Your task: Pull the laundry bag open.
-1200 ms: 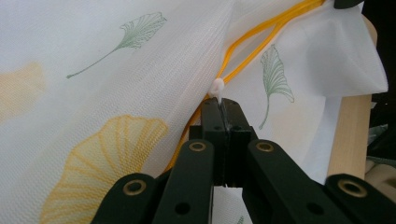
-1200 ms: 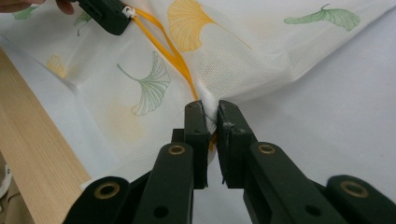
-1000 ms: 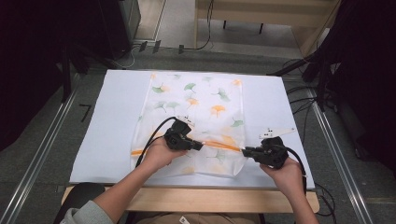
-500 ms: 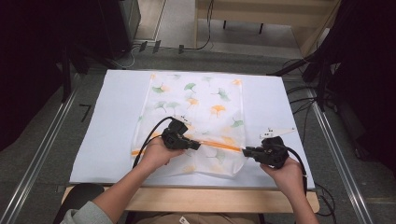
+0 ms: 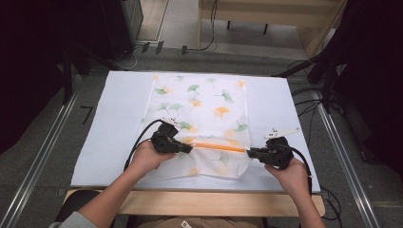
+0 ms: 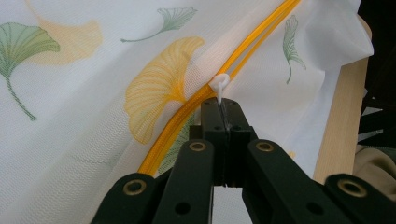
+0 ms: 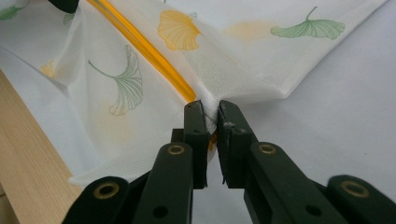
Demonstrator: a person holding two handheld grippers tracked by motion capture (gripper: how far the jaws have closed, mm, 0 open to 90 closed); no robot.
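A white mesh bag [image 5: 209, 104] printed with green and orange ginkgo leaves lies flat on the white sheet. An orange zipper [image 5: 218, 147] runs across its near part. My left gripper [image 5: 190, 148] is at the zipper's left end, shut on the small white zipper pull [image 6: 219, 86]. In the left gripper view the jaws [image 6: 224, 109] pinch the pull's tab, and the zipper [image 6: 252, 51] runs on beyond it as two orange lines. My right gripper [image 5: 249, 152] is shut on the bag's edge at the zipper's right end [image 7: 191, 95]. It bunches the mesh [image 7: 243, 79] there.
The white sheet [image 5: 123, 118] covers most of the table, with its wooden front edge [image 5: 190, 204] near the person. Metal rails [image 5: 43, 156] run along both sides. Cables [image 5: 309, 109] lie at the right, off the sheet.
My left gripper has slid left along the zipper with the pull, so a longer orange stretch shows between the grippers. The right gripper has stayed put.
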